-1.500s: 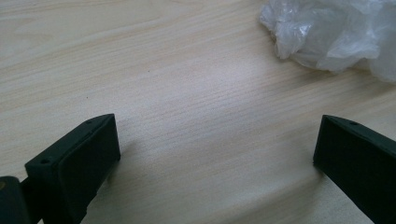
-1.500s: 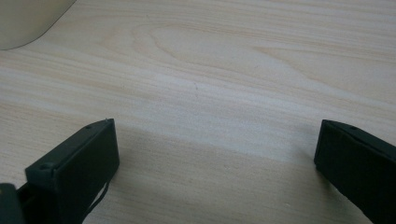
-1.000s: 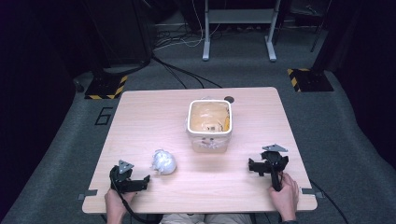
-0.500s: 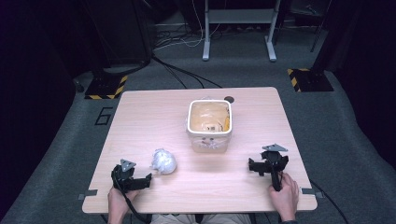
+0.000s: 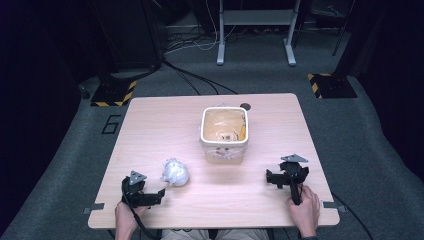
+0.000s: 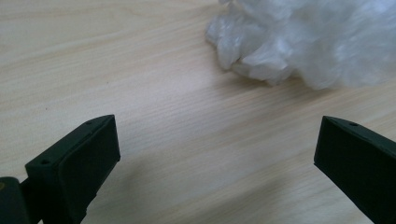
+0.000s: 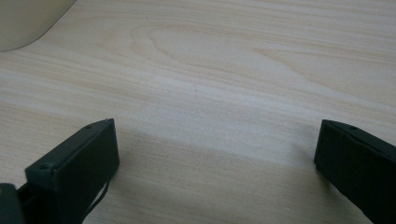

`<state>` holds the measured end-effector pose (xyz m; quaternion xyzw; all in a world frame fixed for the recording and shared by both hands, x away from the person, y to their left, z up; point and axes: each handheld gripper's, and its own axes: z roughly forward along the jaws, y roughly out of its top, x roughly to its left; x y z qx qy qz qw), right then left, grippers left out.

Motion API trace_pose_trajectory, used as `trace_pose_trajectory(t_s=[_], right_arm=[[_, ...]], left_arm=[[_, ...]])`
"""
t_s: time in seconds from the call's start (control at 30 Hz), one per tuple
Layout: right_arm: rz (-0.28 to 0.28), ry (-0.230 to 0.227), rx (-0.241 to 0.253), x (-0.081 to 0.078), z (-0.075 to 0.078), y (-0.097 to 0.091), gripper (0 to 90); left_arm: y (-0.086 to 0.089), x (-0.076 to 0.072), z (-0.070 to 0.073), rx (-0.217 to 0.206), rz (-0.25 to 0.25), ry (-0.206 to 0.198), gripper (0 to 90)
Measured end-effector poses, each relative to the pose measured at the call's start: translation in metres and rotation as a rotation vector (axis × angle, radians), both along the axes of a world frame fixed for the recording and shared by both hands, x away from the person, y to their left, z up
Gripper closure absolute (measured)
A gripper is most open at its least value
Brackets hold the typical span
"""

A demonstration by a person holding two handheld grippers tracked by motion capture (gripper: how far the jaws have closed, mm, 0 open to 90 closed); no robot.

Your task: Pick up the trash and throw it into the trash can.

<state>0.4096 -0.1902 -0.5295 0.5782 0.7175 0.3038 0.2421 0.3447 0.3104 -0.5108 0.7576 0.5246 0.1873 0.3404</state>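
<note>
Crumpled white plastic wad [image 5: 175, 172] lies near left on the table [image 5: 165, 125], just ahead of the left gripper [image 5: 161, 193], wide open and empty. Advance low, straddle it fully, then close. Centre: beige bin [image 5: 224, 134]. Right gripper [image 5: 268, 177] rests open, empty.
</note>
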Motion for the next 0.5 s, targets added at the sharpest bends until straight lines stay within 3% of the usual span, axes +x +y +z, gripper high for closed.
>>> trace_pose_trajectory(t_s=[0.23, 0.5], right_arm=[[-0.001, 0.000, 0.000, 0.000, 0.000, 0.000, 0.0], [-0.003, -0.001, 0.002, 0.000, 0.000, 0.000, 0.0]], left_arm=[[-0.008, 0.000, 0.017, -0.008, -0.039, -0.004, 0.0], [-0.022, 0.009, 0.032, -0.013, -0.095, -0.010, 0.0]])
